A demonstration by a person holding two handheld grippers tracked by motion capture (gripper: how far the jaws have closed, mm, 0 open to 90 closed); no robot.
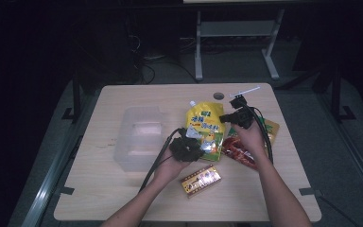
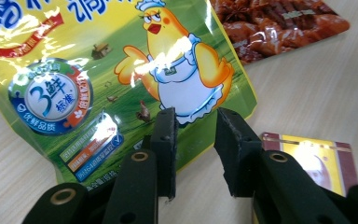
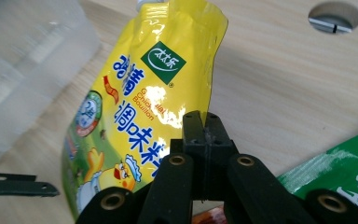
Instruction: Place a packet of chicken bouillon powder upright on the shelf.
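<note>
Lying flat on the pale wooden table [image 1: 123, 198], the glossy yellow stand-up pouch with a cartoon chicken and a spout [image 2: 121, 70] sits between the two grippers; the left gripper [image 2: 196, 144] hovers at the pouch's lower edge with its jaws spread, the bottom corner of the pouch just ahead of and between them; the right gripper [image 3: 204, 135] rests at the pouch's right edge with its jaws pressed together, and whether any film is caught between them I cannot tell; a red packet of dried meat [image 2: 279, 23] lies beyond the left jaws; a small gold and maroon box [image 2: 317, 158] lies just beside them; a clear plastic bin [image 3: 23, 60] stands beyond the right jaws, past the pouch.
</note>
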